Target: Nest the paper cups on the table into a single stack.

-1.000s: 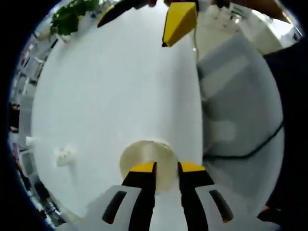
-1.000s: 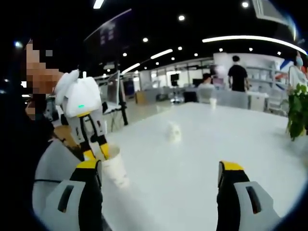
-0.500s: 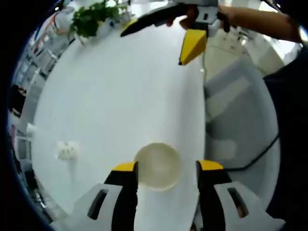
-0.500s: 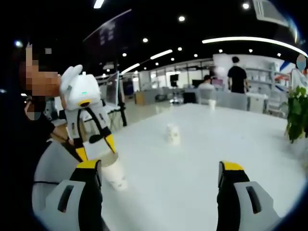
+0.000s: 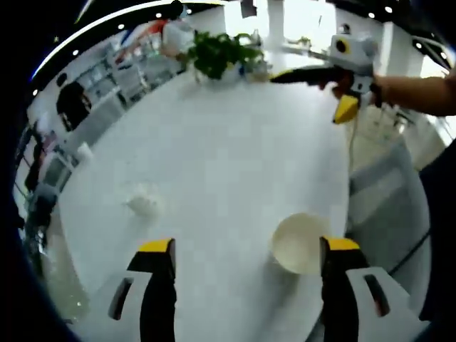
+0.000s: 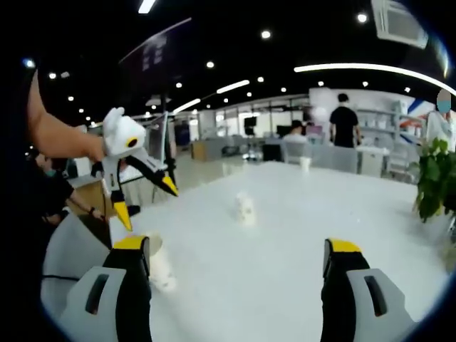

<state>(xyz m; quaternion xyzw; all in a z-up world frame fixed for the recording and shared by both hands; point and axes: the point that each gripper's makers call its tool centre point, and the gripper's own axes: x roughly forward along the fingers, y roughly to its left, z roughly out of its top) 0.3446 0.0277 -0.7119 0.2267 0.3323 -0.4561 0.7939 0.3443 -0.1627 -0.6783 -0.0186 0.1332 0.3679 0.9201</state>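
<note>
Standing upright near the table (image 5: 214,157) edge, one paper cup (image 5: 301,242) sat just inside the left gripper (image 5: 242,256)'s right jaw in the left gripper view, mouth up, nothing gripping it. Left gripper was spread wide and empty. In the right gripper view that same gripper (image 6: 146,196) hung above and beside the near cup (image 6: 158,260), jaws apart, clear of the rim.

A second small white cup (image 5: 142,206) was farther out on the table, well apart from the first; it looked knocked over or crumpled, too blurred to tell. It also showed mid-table in the right gripper view (image 6: 244,208).

Right gripper (image 6: 235,256) was wide open, holding nothing, hovering over the table. A potted plant (image 5: 222,53) stood at the far edge.

Handling judgement: paper cups likely very light, thin-walled, easy to crush or tip. Best hold probably across the upper wall just under the rolled rim, where it is stiffest, with a gentle squeeze. Pinching mid-wall could dent it and spoil the nesting. Light cups may slide on the smooth top if nudged.
</note>
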